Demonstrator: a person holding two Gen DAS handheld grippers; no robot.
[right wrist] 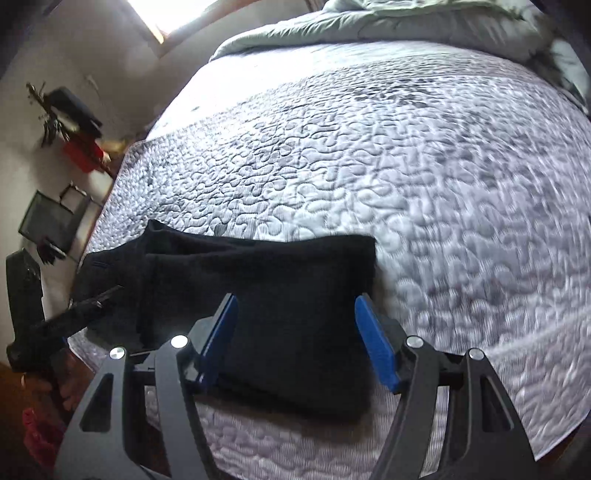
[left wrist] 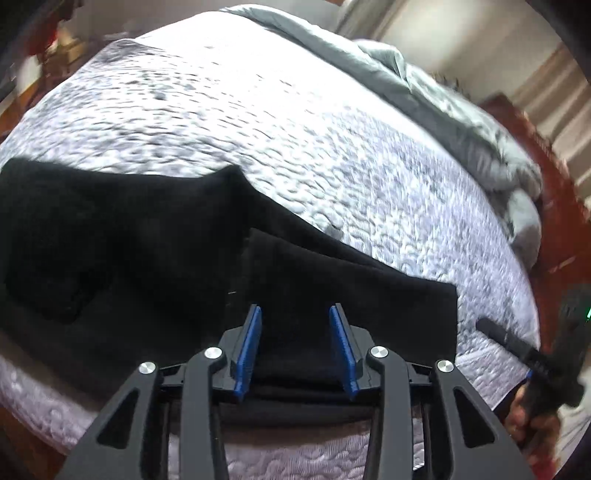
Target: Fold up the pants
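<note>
Black pants [right wrist: 258, 295] on pale grey squiggle-quilted bedspread [right wrist: 406, 166]

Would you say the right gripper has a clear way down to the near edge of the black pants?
Probably yes. The right gripper hangs open right above the folded black pants on the quilted bed cover, and nothing lies between; the left gripper stays off to the side.

Pants [right wrist: 258, 295] on quilt [right wrist: 406, 166] near front edge; duvet [right wrist: 369, 26] behind.
</note>
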